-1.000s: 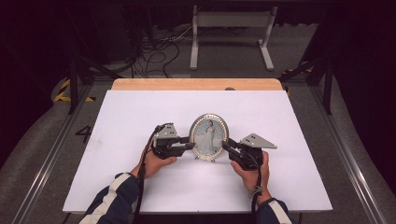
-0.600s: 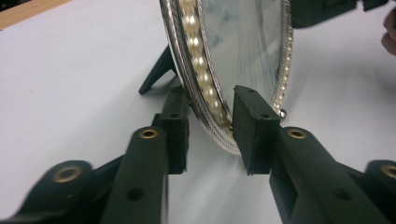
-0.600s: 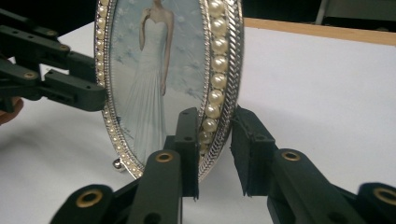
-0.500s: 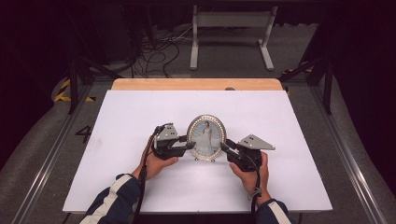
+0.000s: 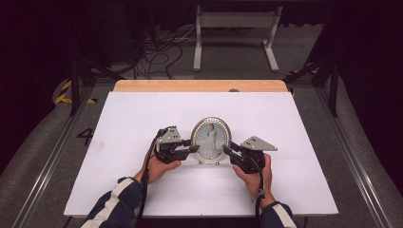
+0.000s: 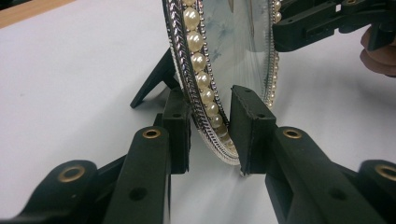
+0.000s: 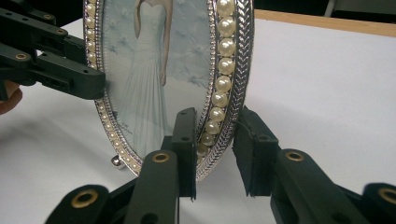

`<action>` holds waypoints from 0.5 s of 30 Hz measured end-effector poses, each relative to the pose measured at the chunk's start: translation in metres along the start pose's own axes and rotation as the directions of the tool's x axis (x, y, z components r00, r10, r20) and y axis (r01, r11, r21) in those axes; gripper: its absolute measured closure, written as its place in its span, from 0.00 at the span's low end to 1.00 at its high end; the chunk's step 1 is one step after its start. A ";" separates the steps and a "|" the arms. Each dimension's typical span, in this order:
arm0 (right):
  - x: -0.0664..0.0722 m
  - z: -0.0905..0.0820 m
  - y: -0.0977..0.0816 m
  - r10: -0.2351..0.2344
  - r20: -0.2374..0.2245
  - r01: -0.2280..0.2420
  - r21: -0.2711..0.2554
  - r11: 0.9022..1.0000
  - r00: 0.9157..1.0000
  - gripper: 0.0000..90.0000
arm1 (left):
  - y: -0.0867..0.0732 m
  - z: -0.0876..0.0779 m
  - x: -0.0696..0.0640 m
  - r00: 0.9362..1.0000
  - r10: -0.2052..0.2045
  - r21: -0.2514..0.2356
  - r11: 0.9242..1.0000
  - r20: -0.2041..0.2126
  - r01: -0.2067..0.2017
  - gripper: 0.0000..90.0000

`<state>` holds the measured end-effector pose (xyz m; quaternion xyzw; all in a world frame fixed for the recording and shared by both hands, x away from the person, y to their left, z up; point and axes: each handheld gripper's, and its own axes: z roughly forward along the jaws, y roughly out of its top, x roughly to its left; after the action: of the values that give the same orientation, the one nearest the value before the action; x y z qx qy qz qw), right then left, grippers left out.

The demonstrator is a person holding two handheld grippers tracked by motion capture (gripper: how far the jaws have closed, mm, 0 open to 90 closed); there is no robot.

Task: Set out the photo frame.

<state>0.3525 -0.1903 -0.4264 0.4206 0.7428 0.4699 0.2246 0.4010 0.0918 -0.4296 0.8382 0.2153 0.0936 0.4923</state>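
Note:
An oval picture frame [image 5: 211, 140] with a pearl and silver rim stands upright on the white table [image 5: 133, 114]. It holds a photo of a person in a long white dress. My left gripper [image 5: 195, 148] pinches the frame's left rim [image 6: 205, 88] low down, one pad in front and one behind. Its jaws have just been closing on that rim. My right gripper [image 5: 227, 151] clamps the right rim [image 7: 224, 84] the same way. The frame's black back leg [image 6: 154, 81] rests on the table. Each gripper view also shows the other gripper, my right one [image 6: 322, 23] and my left one [image 7: 51, 65].
White table surface lies on all sides of the frame. A wooden strip [image 5: 199, 85] runs along the far edge. Beyond it are floor cables [image 5: 157, 52] and a white metal stand [image 5: 235, 28]. Rails flank the table on both sides.

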 end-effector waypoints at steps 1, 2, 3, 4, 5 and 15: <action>0.000 0.000 0.000 0.000 0.000 0.000 0.000 1.000 1.000 0.78 | 0.000 0.000 0.000 1.000 0.000 0.000 1.000 0.000 0.000 0.77; 0.000 0.000 0.000 0.007 -0.004 -0.007 0.000 1.000 1.000 0.78 | 0.000 0.000 0.000 1.000 -0.002 0.002 1.000 -0.005 0.002 0.77; 0.000 0.000 0.000 0.007 -0.004 -0.007 0.000 1.000 1.000 0.78 | 0.000 0.000 0.000 1.000 -0.002 0.002 1.000 -0.005 0.002 0.77; 0.000 0.000 0.000 0.004 -0.004 -0.004 0.000 1.000 1.000 0.78 | -0.001 0.000 0.000 1.000 -0.004 0.000 1.000 -0.006 0.004 0.77; 0.000 0.000 0.000 0.003 -0.002 -0.003 0.000 1.000 1.000 0.78 | -0.001 0.000 0.000 1.000 -0.003 -0.002 1.000 -0.005 0.003 0.77; 0.004 0.001 0.000 -0.039 0.012 0.039 0.004 0.999 0.999 0.77 | -0.005 0.000 0.001 1.000 -0.002 -0.019 1.000 0.000 0.002 0.77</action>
<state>0.3511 -0.1867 -0.4267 0.4094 0.7502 0.4617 0.2375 0.4008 0.0942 -0.4339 0.8333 0.2151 0.0953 0.5002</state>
